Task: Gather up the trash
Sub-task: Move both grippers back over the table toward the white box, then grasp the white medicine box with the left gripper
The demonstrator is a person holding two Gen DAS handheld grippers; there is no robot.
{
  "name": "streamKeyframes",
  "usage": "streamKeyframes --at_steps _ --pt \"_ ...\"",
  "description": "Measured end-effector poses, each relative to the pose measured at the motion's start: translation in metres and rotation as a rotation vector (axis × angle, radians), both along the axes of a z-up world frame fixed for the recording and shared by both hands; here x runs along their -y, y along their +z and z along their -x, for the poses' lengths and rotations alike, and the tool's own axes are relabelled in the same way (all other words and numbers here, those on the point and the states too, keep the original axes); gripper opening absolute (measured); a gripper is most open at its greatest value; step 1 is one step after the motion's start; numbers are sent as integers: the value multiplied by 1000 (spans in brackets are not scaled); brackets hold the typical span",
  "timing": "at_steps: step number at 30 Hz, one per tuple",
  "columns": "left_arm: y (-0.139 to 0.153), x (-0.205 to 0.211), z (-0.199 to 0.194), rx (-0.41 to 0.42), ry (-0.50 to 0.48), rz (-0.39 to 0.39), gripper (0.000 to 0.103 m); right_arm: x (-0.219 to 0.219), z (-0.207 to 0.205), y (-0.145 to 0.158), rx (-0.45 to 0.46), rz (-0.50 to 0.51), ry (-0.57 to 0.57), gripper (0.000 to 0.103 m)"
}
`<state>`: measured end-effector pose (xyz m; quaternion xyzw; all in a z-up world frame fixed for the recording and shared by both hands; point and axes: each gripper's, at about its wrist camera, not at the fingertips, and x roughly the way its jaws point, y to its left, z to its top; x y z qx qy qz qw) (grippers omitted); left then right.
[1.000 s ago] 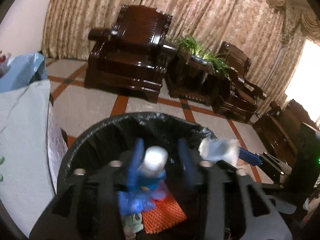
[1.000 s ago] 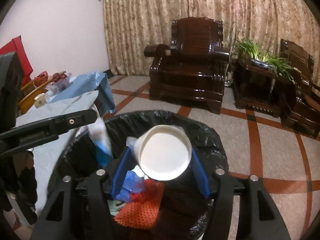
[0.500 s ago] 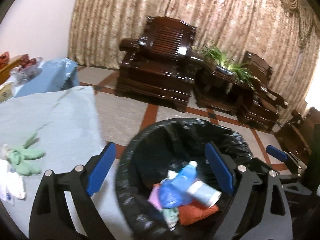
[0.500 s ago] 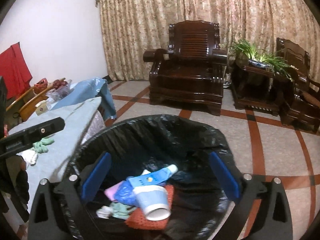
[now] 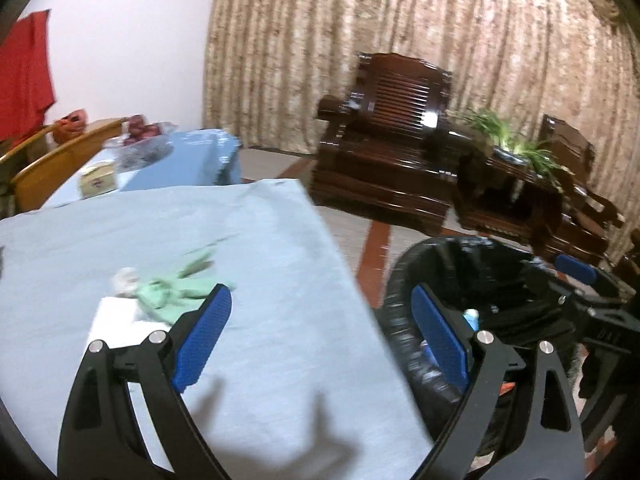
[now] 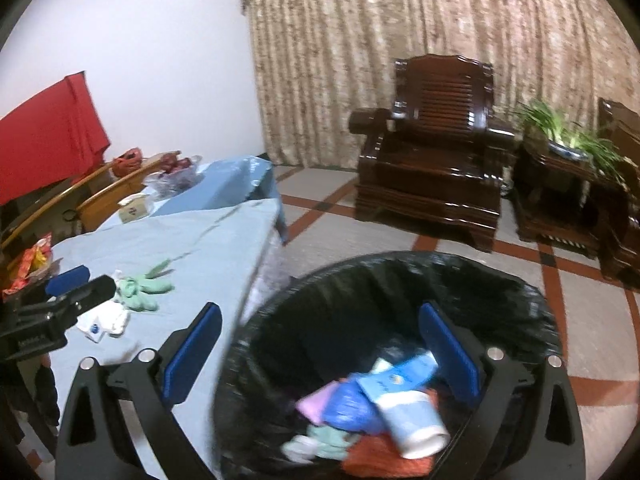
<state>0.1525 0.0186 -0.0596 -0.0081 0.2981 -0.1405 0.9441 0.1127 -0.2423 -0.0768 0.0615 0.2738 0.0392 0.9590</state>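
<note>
Right wrist: crinkled black bin liner (image 6: pixel 500 284), round rim.

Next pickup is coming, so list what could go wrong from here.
1. The green glove lies against the white wrapper; the open left gripper may grab both or push them apart.
2. The tablecloth looks loose; closing fingers could pinch it too.
3. The bin stands close beside the table, so a swinging gripper might knock it.

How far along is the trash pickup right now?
Done: paper cup and wrappers lie in the bin. In hand: nothing; both tongs, left and right, have just opened, empty. Left: green scrap and white paper on the table.
</note>
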Motion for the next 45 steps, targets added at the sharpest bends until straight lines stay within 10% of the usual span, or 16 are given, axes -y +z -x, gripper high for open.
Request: streamKeyframes --at_steps 17,45 --pt "-37 -156 3 -67 300 -39 89 -138 -37 -25 -24 24 208 97" --pt "-111 -184 -42 -270 290 -33 59 -200 -80 -69 -128 66 259 97"
